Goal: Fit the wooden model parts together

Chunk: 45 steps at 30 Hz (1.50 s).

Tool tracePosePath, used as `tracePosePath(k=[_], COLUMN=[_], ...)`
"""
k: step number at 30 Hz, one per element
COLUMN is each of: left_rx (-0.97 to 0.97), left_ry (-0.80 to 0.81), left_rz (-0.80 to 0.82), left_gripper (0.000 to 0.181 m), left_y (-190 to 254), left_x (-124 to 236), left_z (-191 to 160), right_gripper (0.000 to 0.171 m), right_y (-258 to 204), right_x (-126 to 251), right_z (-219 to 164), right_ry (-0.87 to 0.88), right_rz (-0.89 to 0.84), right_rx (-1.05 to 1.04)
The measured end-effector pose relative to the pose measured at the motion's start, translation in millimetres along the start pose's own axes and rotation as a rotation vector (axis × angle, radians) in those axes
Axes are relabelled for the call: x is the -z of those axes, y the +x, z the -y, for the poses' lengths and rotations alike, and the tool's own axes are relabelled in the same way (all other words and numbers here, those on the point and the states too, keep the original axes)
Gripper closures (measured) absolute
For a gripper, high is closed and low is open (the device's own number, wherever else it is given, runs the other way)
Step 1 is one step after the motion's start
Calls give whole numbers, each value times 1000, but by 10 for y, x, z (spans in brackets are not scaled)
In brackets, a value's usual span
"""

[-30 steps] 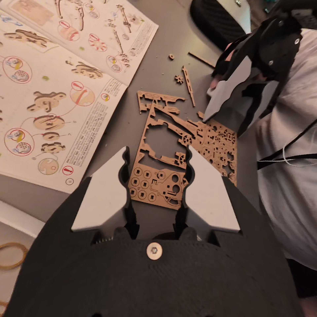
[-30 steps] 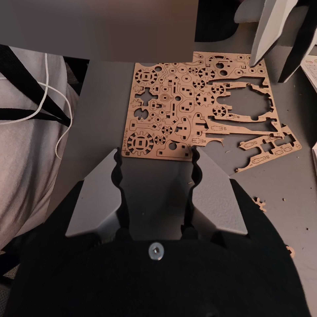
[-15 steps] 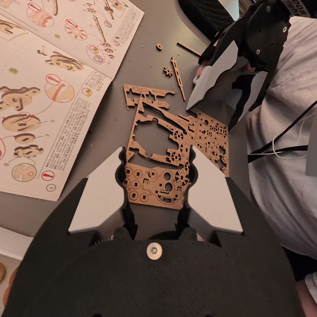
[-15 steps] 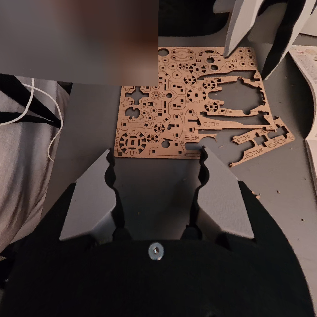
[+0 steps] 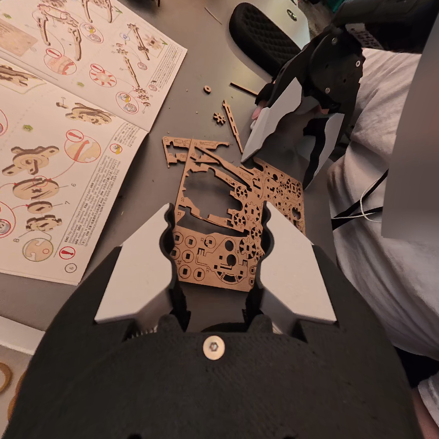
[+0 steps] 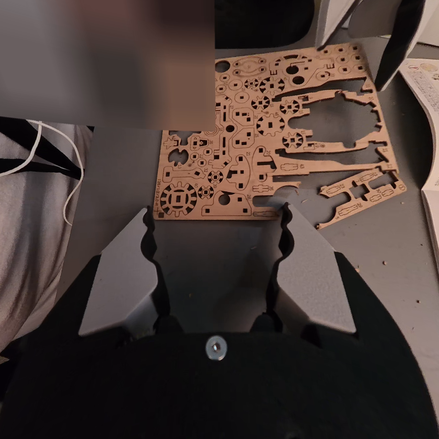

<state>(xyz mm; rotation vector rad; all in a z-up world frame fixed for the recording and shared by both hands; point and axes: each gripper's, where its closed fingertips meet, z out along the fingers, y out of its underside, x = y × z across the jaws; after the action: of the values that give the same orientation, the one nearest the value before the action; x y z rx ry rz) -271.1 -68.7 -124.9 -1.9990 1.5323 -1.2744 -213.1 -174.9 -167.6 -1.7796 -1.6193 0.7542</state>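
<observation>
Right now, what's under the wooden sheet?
The wooden sheet lies flat on the grey table; bare tabletop shows through its cut-out holes. Whatever its solid parts cover cannot be seen. Both open grippers, left and right, hold nothing.

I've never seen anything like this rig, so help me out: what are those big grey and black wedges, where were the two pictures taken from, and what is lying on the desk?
They are two hand-held grippers; a person works one in each hand. Each picture comes from a camera on one gripper, looking along its fingers. The left gripper and right gripper both have their jaws open and hold nothing. On the grey table lies a thin wooden sheet of laser-cut model parts, some already punched out. Beside it lie an open instruction booklet and a loose wooden strip.
</observation>
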Motion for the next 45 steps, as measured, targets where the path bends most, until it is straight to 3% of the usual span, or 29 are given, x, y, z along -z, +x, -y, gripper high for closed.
tracePosePath(k=[40,45], left_rx=[121,143], left_ry=[95,51], left_rz=[-78,-127], left_gripper=[108,112], left_y=[-98,-40], left_x=[84,37], left_z=[66,-4], right_gripper=[67,67], right_y=[55,59], right_x=[14,17], right_z=[18,28], right_ry=[16,22], right_rz=[-25,-33], right_rx=[44,57])
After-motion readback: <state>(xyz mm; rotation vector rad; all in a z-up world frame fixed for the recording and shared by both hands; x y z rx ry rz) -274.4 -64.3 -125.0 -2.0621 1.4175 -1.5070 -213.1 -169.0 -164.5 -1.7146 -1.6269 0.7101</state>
